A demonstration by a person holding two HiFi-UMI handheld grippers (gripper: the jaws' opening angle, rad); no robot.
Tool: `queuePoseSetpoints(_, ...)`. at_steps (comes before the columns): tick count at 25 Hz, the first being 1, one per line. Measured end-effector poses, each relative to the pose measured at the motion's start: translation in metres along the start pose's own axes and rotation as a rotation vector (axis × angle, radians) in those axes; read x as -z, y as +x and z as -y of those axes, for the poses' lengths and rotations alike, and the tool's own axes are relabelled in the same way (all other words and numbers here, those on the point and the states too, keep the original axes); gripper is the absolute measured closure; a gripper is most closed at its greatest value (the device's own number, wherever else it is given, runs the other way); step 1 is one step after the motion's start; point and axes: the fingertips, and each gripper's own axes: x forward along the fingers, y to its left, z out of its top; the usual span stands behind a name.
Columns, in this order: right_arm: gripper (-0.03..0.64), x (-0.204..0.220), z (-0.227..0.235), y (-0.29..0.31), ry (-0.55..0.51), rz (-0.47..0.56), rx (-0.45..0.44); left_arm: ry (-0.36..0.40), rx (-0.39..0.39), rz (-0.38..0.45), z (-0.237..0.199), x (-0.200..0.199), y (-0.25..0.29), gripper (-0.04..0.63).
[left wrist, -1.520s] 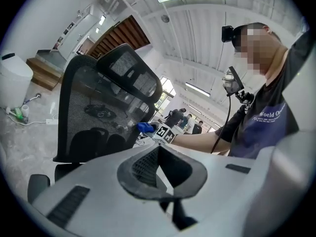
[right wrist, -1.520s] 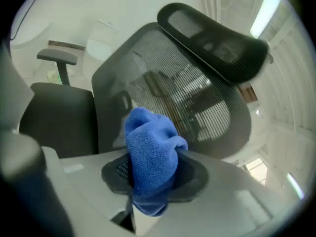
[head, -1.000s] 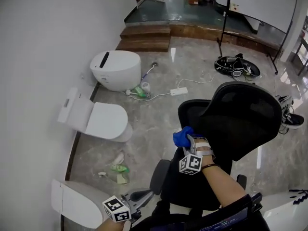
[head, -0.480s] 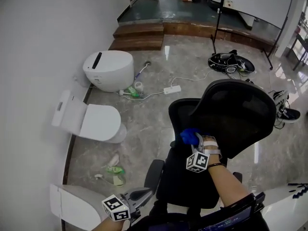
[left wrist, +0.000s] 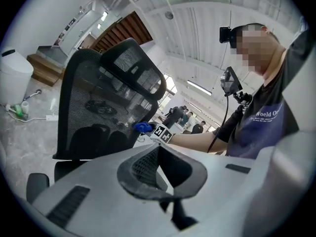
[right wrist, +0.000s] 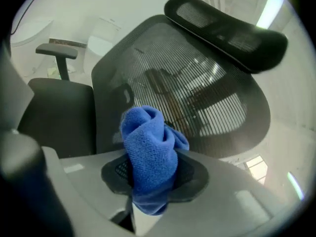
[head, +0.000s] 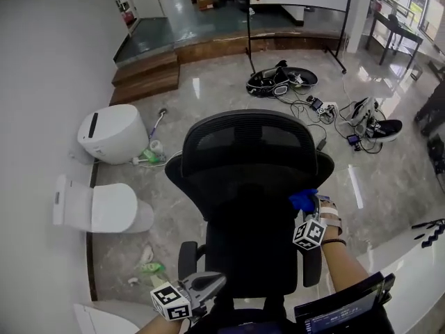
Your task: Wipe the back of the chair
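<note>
While the left gripper (head: 211, 282) hangs low on the near side of the office chair (head: 249, 207), its jaws drawn together on nothing, the right gripper (head: 310, 209) is clamped on a bunched blue microfibre cloth (head: 302, 200). The cloth sits at the right-hand edge of the chair's mesh backrest (head: 243, 183), just below the headrest (head: 247, 139). The person's bare forearm (head: 341, 270) reaches up to it from the bottom of the head view.

From the right gripper view, the cloth stands up out of the closed jaws in front of the ribbed mesh; whether it presses on the mesh cannot be told there. The left gripper view shows the same blue wad against the backrest's far edge.

The seat (head: 250, 256) lies nearer the person than the backrest, with the left armrest (head: 186, 256) beside it. Off the chair's left side, a white toilet (head: 97, 209) and a rounded white toilet unit (head: 111, 125) sit on the marble floor (head: 208, 96), with green-and-white litter (head: 147, 267) nearby. Beyond the chair lie a black tangle of cables and gear (head: 280, 82), a pair of trainers (head: 379, 126) and wooden steps (head: 147, 75).
</note>
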Motion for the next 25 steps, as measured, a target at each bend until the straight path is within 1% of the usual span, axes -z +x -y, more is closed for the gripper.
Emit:
queuePoseSetpoints(2,0.494,0.035,0.012,-0.001,0.032,-0.051,0.015,0.003,0.017,-0.012,0.006,0.001,0.015,0.592)
queuePoseSetpoints(3,0.494,0.044,0.015,-0.002,0.043,-0.063,0.018,0.004,0.020,-0.016,0.007,0.001,0.019,0.592)
queuePoseSetpoints(4,0.494,0.044,0.015,-0.003,0.049,-0.060,0.015,0.002,0.022,-0.017,0.007,0.000,0.022,0.592)
queuePoseSetpoints(6,0.494,0.021,0.006,-0.004,0.046,-0.008,-0.006,-0.004,0.018,-0.011,0.004,0.000,0.019,0.592)
queuePoseSetpoints(8,0.494,-0.027,-0.016,-0.006,0.029,0.076,-0.042,-0.008,0.003,0.002,-0.004,-0.001,0.006,0.592)
queuePoseSetpoints(11,0.494,-0.125,-0.065,-0.007,-0.030,0.219,-0.112,-0.027,-0.043,0.038,-0.019,0.004,-0.030,0.592)
queuePoseSetpoints(15,0.494,-0.269,-0.135,-0.007,-0.122,0.387,-0.185,-0.055,-0.139,0.088,-0.053,0.018,-0.106,0.592)
queuePoseSetpoints(18,0.494,-0.354,-0.170,-0.007,-0.169,0.464,-0.214,-0.073,-0.203,0.123,-0.078,0.023,-0.159,0.592)
queuePoseSetpoints(20,0.494,-0.393,-0.185,-0.005,-0.189,0.490,-0.224,-0.086,-0.235,0.144,-0.090,0.026,-0.188,0.592)
queuePoseSetpoints(21,0.494,-0.406,-0.190,-0.002,-0.196,0.492,-0.226,-0.090,-0.248,0.153,-0.095,0.027,-0.199,0.592)
queuePoseSetpoints(23,0.494,-0.419,-0.193,0.007,-0.205,0.478,-0.225,-0.104,-0.266,0.170,-0.101,0.029,-0.215,0.592)
queuePoseSetpoints(25,0.494,-0.421,-0.192,0.015,-0.214,0.461,-0.223,-0.118,-0.277,0.180,-0.105,0.030,-0.224,0.592)
